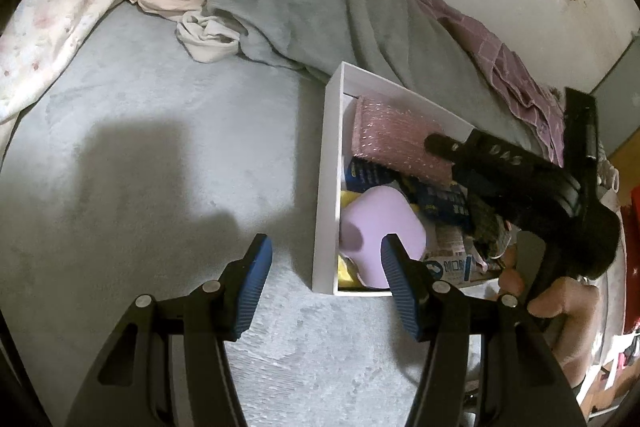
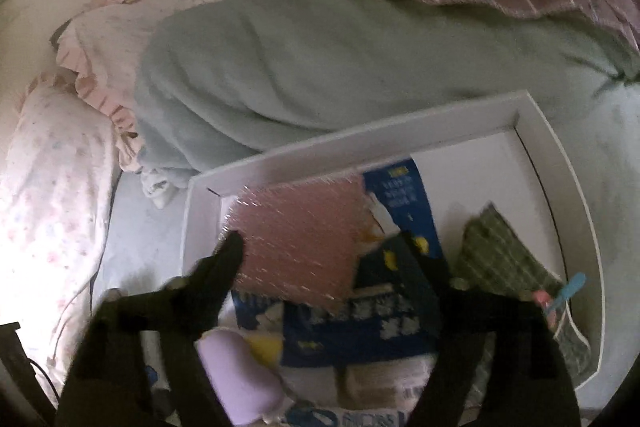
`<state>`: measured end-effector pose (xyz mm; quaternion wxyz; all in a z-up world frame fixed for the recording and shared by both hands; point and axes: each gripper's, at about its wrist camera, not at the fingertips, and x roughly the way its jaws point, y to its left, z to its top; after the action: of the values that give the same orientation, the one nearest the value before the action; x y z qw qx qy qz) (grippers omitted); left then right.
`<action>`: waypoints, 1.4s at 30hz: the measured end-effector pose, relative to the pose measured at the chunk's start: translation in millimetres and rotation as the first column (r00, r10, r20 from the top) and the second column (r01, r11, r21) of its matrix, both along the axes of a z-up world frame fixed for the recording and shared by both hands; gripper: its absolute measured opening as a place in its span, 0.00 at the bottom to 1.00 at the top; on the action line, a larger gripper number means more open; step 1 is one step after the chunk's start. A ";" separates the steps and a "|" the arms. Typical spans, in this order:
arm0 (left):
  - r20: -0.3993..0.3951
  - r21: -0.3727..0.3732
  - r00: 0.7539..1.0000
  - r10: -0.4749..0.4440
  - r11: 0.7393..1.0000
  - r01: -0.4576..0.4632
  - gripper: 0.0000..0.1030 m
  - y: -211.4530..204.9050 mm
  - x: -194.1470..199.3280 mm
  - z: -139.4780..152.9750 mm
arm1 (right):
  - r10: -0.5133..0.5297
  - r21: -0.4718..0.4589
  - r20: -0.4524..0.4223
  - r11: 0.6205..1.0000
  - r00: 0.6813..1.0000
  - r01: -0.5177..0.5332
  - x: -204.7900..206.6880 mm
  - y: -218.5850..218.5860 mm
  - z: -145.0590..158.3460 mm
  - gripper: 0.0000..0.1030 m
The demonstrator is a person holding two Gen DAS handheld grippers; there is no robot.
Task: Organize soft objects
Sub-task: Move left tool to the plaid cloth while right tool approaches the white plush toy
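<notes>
My left gripper hangs low over the grey sheet, jaws spread wide with nothing between them, the right blue pad just over the near corner of the white box. My right gripper reaches down into that box, jaws spread too; the view is blurred, but they seem to straddle the pink sponge without pinching it. Nearest me in the box lies the lilac pad, with a yellow cloth under it. Past that sit blue packets and a green checked cloth. Beyond the box is a rumpled grey-green blanket, a purple plaid cloth along its far side, and a floral pillow at the left.
</notes>
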<state>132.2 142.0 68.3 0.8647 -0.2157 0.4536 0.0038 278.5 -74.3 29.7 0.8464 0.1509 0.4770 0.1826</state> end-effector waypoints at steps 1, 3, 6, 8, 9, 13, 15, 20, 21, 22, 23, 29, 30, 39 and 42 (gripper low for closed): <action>-0.002 0.002 1.000 -0.008 1.000 0.008 0.55 -1.4 0.5 -0.2 | 0.001 0.011 -0.017 1.000 1.000 -0.001 2.1 0.5 -3.9 0.39; -0.006 0.009 1.000 -0.026 1.000 0.026 0.55 -3.7 1.9 -0.3 | 0.025 0.032 -0.022 0.999 0.999 -0.024 5.0 3.6 -9.7 0.35; -0.019 0.024 0.999 -0.048 0.999 0.048 0.55 -8.7 3.7 -1.8 | 0.081 0.032 0.019 0.996 0.997 -0.081 6.4 16.8 -9.1 0.33; -0.032 0.033 0.998 -0.057 0.998 0.058 0.55 -11.4 5.0 -3.3 | 0.088 0.003 0.042 0.996 0.995 -0.088 6.6 23.8 -8.5 0.33; -0.037 0.037 0.998 -0.059 0.997 0.061 0.55 -12.3 5.3 -4.1 | 0.091 -0.010 0.056 0.996 0.994 -0.091 7.3 26.0 -9.0 0.33; -0.055 0.052 0.996 -0.075 0.996 0.078 0.55 -17.8 6.2 -5.3 | 0.090 0.016 0.079 0.996 0.993 -0.091 7.6 21.0 -10.7 0.34; -0.061 0.053 0.995 -0.082 0.995 0.086 0.55 -20.7 6.2 -4.9 | 0.077 0.015 0.087 0.997 0.993 -0.078 5.2 15.5 -9.0 0.36; -0.072 0.068 0.990 -0.119 0.990 0.124 0.55 -30.7 5.4 -0.5 | 0.053 -0.014 0.103 0.999 0.993 -0.051 -2.0 9.9 3.9 0.53; -0.075 0.071 0.989 -0.124 0.989 0.130 0.55 -32.2 5.5 0.6 | 0.062 -0.010 0.099 0.998 0.993 -0.061 -4.7 9.1 7.1 0.53; -0.080 0.077 0.988 -0.133 0.987 0.139 0.55 -34.3 4.9 1.6 | 0.071 -0.013 0.090 0.997 0.993 -0.070 -8.4 8.2 10.5 0.53; -0.084 0.082 0.986 -0.141 0.986 0.148 0.55 -36.1 4.1 2.9 | 0.077 -0.021 0.076 0.997 0.994 -0.075 -13.0 6.5 13.6 0.53; -0.086 0.087 0.974 -0.211 0.972 0.219 0.55 -51.5 -1.2 12.3 | 0.115 -0.042 0.032 0.993 0.993 -0.114 -61.2 -16.7 36.2 0.53; -0.080 0.086 0.971 -0.226 0.969 0.233 0.55 -55.2 -2.4 14.7 | 0.124 -0.049 0.036 0.991 0.992 -0.123 -69.6 -23.0 40.1 0.54; -0.035 0.059 0.929 -0.368 0.927 0.369 0.55 -93.0 -10.6 29.9 | 0.142 -0.054 0.076 0.989 0.987 -0.138 -144.7 -99.2 76.0 0.54; -0.034 0.053 0.918 -0.396 0.916 0.397 0.55 -102.4 -11.5 31.3 | 0.124 -0.003 0.120 0.992 0.985 -0.124 -170.9 -123.0 93.4 0.60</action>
<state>120.7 39.6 99.7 0.8482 -0.0937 0.4975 -0.1557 107.5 -197.2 123.1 0.8603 0.1117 0.4331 0.2447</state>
